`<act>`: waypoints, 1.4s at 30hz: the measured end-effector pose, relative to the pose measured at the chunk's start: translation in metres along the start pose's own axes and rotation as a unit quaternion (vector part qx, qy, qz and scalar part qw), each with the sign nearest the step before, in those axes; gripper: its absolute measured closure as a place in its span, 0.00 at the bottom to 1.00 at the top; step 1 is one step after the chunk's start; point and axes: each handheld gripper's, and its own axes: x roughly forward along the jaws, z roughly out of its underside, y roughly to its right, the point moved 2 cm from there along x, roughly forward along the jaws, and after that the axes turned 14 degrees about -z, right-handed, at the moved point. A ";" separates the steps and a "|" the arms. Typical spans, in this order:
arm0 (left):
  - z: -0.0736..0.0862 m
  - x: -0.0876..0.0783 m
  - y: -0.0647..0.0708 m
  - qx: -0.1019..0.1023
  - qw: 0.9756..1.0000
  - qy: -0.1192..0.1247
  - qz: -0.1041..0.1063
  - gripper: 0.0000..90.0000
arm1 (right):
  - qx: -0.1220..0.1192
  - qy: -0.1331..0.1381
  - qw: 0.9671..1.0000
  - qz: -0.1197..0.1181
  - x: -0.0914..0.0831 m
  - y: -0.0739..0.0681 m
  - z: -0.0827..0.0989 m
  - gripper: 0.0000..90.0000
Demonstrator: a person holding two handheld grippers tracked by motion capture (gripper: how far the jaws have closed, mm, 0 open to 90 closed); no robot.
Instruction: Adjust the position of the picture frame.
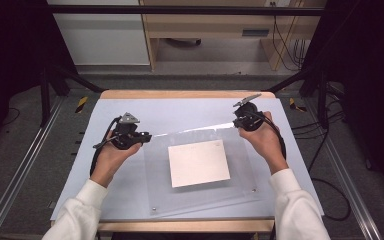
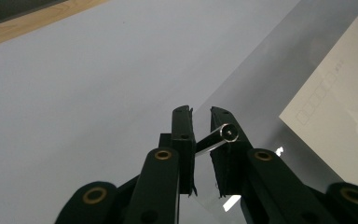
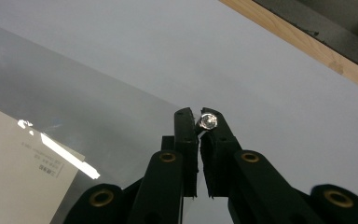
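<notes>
A clear acrylic sheet (image 1: 195, 135) lies over a white card (image 1: 198, 162), its far edge raised off the table. In the high view my left gripper (image 1: 146, 136) is shut on the sheet's far left corner and my right gripper (image 1: 236, 123) on its far right corner. In the left gripper view the jaws (image 2: 201, 114) pinch the sheet (image 2: 261, 84) beside a metal stud (image 2: 227, 133), with the card (image 2: 340, 116) to the right. The right gripper (image 3: 196, 114) clamps the sheet (image 3: 74, 102) by a metal stud (image 3: 209, 121), and the card (image 3: 18, 172) lies at lower left.
A pale mat (image 1: 180, 107) covers the wooden table (image 1: 180, 94). A second clear sheet lies under the card, with small bolts (image 1: 153, 209) at its near corners. Metal frame rails (image 1: 25, 165) run along both sides, and cables (image 1: 330, 200) trail on the floor at right.
</notes>
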 end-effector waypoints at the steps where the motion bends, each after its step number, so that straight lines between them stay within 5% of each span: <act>1: 0.000 0.000 -0.001 -0.002 1.000 0.000 0.002 0.88 | 0.001 -0.001 1.000 -0.001 0.000 -0.001 0.000 0.95; 25: 0.006 0.011 -0.027 0.006 0.999 -0.036 0.021 0.88 | 0.014 -0.027 0.999 -0.016 0.013 -0.029 0.014 0.95; 35: 0.006 0.029 -0.028 0.006 0.998 -0.051 0.022 0.88 | 0.022 -0.052 0.998 -0.020 0.026 -0.024 0.020 0.95; 42: 0.011 0.044 -0.026 -0.003 0.998 -0.058 0.023 0.89 | 0.035 -0.033 0.999 -0.025 0.035 -0.017 0.032 0.95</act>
